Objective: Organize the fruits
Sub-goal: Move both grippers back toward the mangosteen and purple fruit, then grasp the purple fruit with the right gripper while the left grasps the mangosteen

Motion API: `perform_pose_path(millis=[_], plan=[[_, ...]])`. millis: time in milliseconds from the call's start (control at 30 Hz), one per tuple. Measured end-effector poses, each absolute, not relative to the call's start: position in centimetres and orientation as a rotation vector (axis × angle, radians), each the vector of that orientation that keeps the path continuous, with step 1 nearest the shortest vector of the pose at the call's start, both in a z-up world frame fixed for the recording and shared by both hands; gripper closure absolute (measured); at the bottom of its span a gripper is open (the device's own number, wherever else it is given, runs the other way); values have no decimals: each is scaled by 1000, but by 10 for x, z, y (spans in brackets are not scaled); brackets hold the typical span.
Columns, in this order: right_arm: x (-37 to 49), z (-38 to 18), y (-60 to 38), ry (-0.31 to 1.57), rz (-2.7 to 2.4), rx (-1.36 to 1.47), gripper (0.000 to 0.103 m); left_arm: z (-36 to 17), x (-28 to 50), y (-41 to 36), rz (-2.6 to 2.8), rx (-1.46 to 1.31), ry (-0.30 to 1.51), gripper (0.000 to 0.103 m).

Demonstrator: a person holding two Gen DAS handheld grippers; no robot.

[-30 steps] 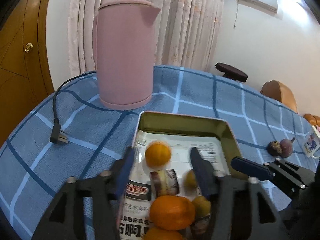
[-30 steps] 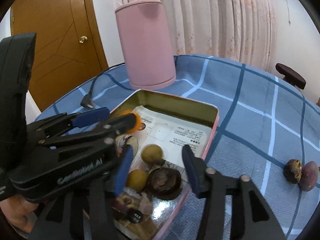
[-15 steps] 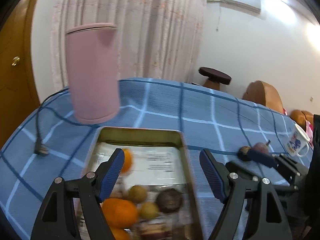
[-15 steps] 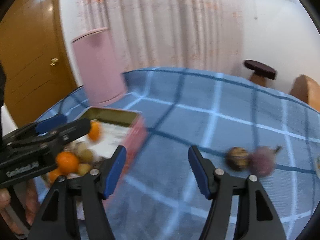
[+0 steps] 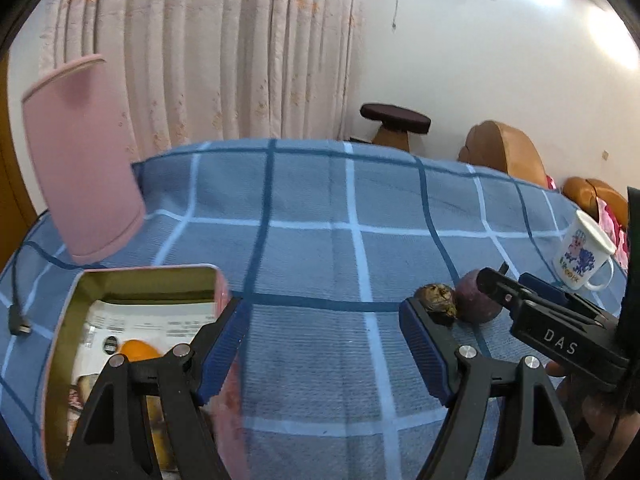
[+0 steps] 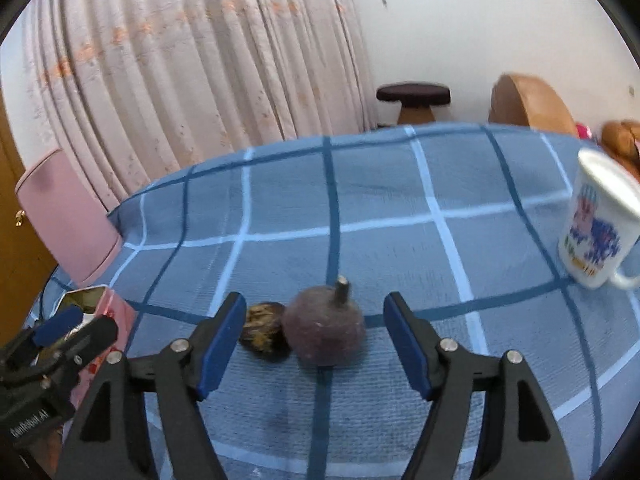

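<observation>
A purple round fruit with a stem [image 6: 324, 330] and a dark wrinkled fruit [image 6: 264, 330] lie touching on the blue checked cloth. My right gripper [image 6: 316, 346] is open, its fingers either side of both fruits, holding nothing. The same pair shows in the left wrist view [image 5: 476, 300], with the wrinkled fruit [image 5: 438, 304] on the left. My left gripper [image 5: 324, 354] is open and empty over bare cloth. The metal tin [image 5: 156, 276] at lower left holds an orange [image 5: 138, 350] and other fruit, partly hidden by my finger.
A pink kettle [image 5: 80, 160] stands behind the tin, its cable plug [image 5: 18, 322] on the cloth at the left. A white printed mug [image 6: 600, 228] stands at the right. A stool and brown seats sit beyond the table's far edge.
Both grippers have swung right, away from the tin. My right gripper has come up to the two loose fruits. My left gripper has opened wider.
</observation>
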State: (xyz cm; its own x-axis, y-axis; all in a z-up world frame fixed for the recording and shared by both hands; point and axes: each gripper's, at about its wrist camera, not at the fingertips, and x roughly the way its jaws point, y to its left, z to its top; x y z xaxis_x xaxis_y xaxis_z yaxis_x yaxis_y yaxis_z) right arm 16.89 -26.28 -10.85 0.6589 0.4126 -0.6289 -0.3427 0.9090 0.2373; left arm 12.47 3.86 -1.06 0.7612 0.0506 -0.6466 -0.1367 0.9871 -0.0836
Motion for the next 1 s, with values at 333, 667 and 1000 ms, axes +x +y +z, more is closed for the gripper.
perform_pose_path(millis=[333,667,1000], plan=[[185,-136,-258,870,482,155,42,-20,136,29,92,-119,731,24],[170,-121,-281,799,447,152,49,-29,152,10,40,-108,771,24],[173,-115,-317,756,330,164,49,-40,175,-28,-37,-63,805,24]])
